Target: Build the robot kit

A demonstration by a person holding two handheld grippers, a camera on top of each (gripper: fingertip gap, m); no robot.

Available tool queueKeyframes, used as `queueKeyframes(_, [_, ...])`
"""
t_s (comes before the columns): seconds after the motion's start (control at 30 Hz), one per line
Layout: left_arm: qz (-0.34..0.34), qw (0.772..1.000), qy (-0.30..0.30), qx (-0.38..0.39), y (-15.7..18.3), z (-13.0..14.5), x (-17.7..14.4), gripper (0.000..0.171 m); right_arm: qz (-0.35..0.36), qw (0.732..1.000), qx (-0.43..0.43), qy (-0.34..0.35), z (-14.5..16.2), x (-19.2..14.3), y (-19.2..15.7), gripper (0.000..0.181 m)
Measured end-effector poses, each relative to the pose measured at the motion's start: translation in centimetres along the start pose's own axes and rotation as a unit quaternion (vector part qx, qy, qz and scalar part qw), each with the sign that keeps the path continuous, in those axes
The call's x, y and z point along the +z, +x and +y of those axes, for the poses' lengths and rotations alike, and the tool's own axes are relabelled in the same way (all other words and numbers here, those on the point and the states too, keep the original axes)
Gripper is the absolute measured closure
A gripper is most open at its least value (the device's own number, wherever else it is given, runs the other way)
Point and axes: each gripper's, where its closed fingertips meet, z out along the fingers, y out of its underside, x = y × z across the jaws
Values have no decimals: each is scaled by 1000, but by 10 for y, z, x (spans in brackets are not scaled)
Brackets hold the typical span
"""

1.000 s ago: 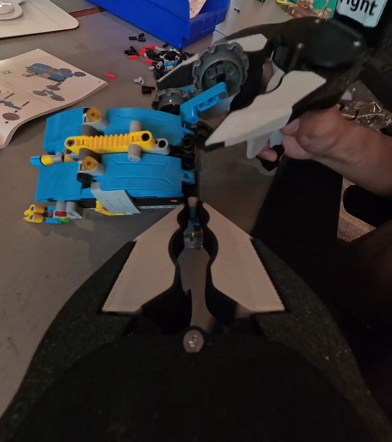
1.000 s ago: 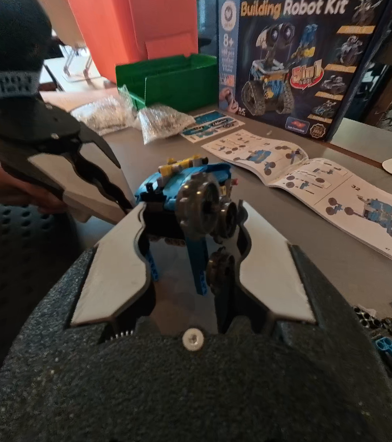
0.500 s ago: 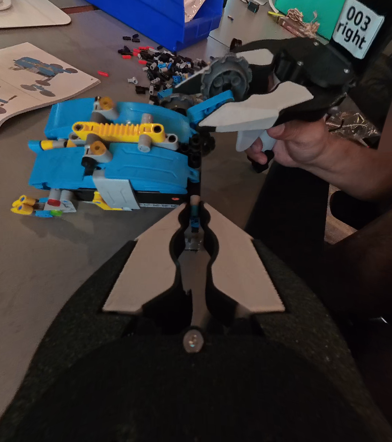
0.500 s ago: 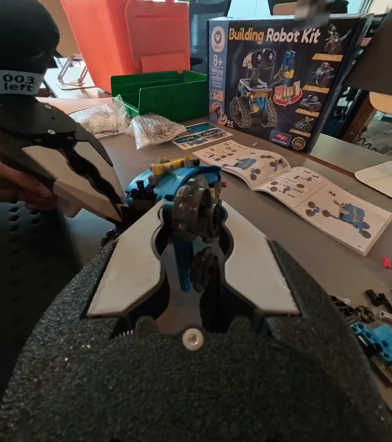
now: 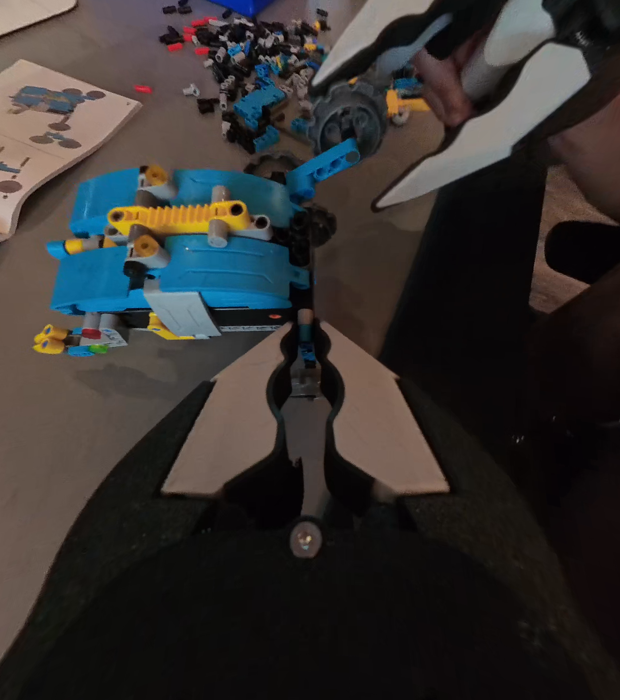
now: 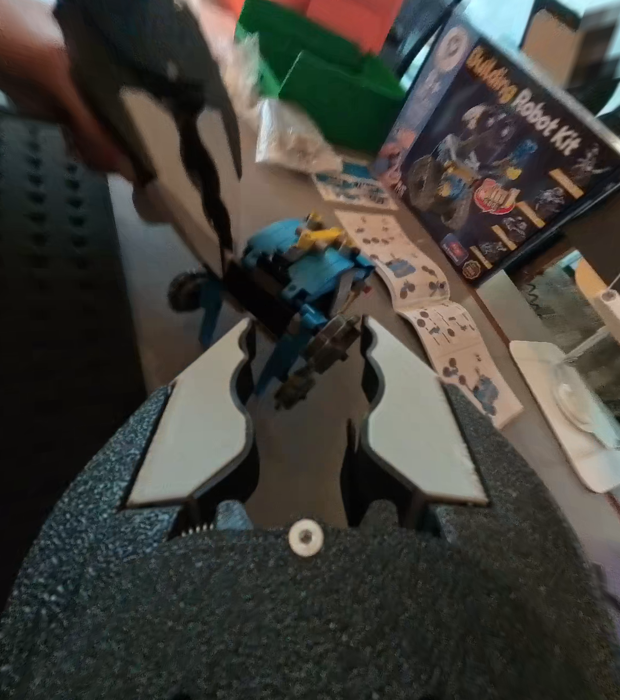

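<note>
Two handheld grippers flank a blue and yellow brick-built vehicle (image 5: pixel 175 261) lying on a grey table (image 5: pixel 35 435).

Nearest the camera, the left gripper (image 5: pixel 303 333) has its fingers closed together on a thin axle stub (image 5: pixel 304 341) at the model's near right end. Farther right, the right gripper (image 5: pixel 342 140) hangs with fingers apart above a grey toothed wheel (image 5: pixel 346 121) on a blue beam (image 5: pixel 323 166), not gripping it. Loose small parts (image 5: pixel 251 49) lie scattered beyond; an open instruction booklet (image 5: pixel 16 144) lies far left.
</note>
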Motion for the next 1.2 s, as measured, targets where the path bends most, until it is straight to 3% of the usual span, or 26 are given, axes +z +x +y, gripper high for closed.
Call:
queueKeyframes(0.13, [9, 999, -28, 28, 4, 5, -7, 165, 15, 990, -125, -65, 4, 14, -3, 143])
queueKeyframes(0.2, [11, 1000, -25, 5, 3, 5, -7, 165, 27, 980, -169, -103, 9, 20, 0, 146])
queueKeyframes(0.37, [26, 998, 4, -58, 1, 4, -8, 164, 45, 970, -210, -117, 13, 16, -6, 147])
queueKeyframes(0.5, [25, 1000, -10, 0, 5, 7, -10, 164, -3, 990, -102, -99, 13, 14, -14, 145])
queueKeyframes(0.57, [41, 998, -29, 47, 7, 12, -16, 165, -74, 993, -60, -72, 4, 11, -25, 133])
queueKeyframes(0.63, [69, 994, -38, 74, 8, 18, -23, 165, -191, 980, 2, -60, -4, 4, -35, 116])
queueKeyframes(0.7, [94, 992, -38, 72, 7, 20, -27, 165, -230, 972, 51, 2, -22, 5, -11, 113])
queueKeyframes(0.77, [109, 991, -39, 65, 4, 22, -29, 165, -270, 952, 122, 76, -37, 14, 18, 123])
queueKeyframes(0.87, [113, 992, -42, 47, 0, 25, -31, 164, -323, 921, 201, 82, -23, 48, 30, 115])
queueKeyframes(0.97, [97, 994, -30, 45, -1, 25, -31, 164, -355, 904, 224, 85, -13, 60, 5, 110])
queueKeyframes(1.03, [93, 995, -16, 37, 0, 24, -30, 164, -345, 911, 209, 83, -8, 59, -9, 116])
queueKeyframes(1.2, [83, 996, 35, -11, -2, 22, -28, 163, -300, 927, 202, 104, -11, 57, -6, 127])
